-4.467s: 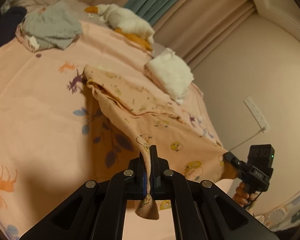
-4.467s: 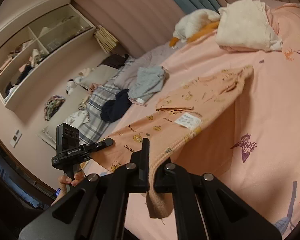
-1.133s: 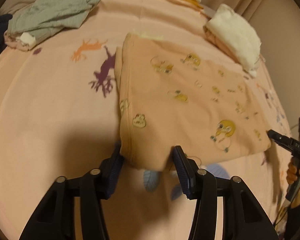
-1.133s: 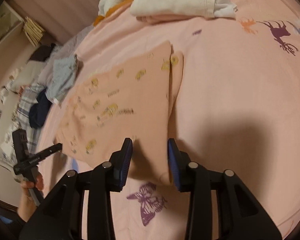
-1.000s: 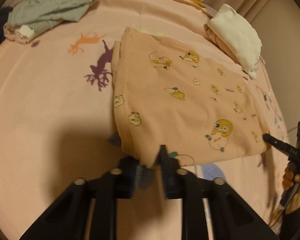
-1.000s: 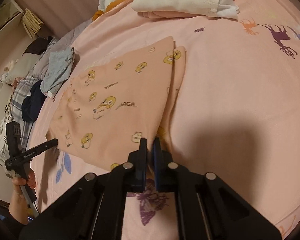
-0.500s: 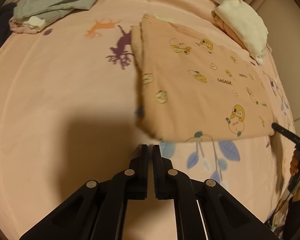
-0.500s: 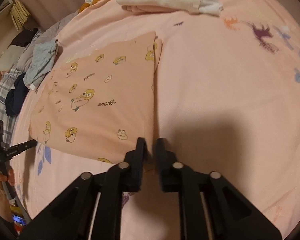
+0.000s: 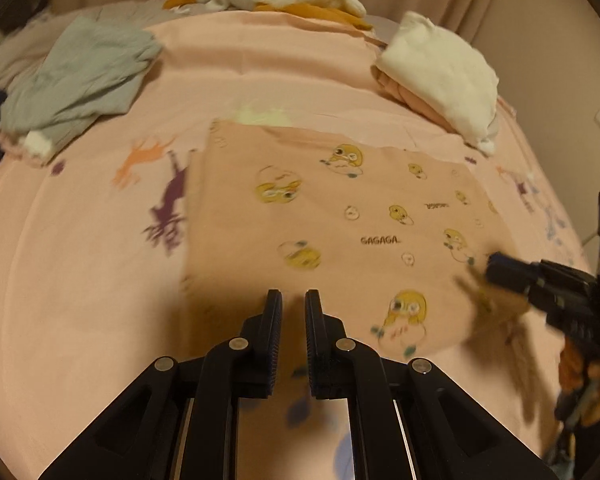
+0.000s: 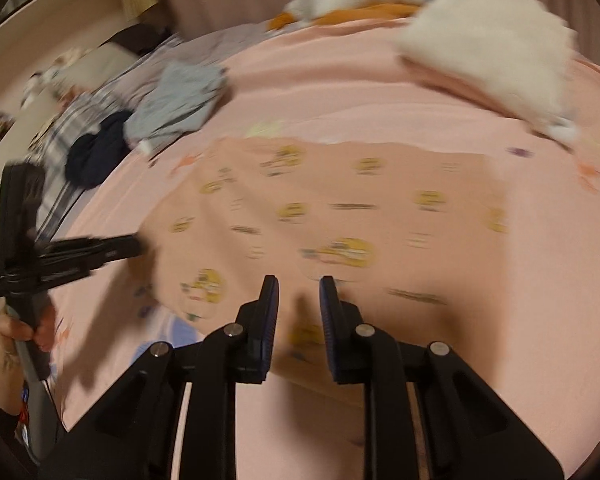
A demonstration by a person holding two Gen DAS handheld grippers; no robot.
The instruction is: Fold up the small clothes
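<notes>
Since half a second ago we have brought both grippers in over the garment [image 9: 340, 216], which lies folded flat mid-bed [image 9: 79, 280], near the white pile [image 9: 440, 68]. Right gripper [image 10: 298, 300] stands parted and empty; left gripper [image 9: 293, 312] narrowly parted, holding nothing.

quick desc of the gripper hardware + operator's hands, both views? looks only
Both are matte black two-finger units. The left gripper and right gripper have ribbed dark-blue pads and silver pivot screws on angled linkage arms. The left one, seen from the right wrist, has a black handle with small pale lettering. A bare hand with a dark sleeve holds it.
</notes>
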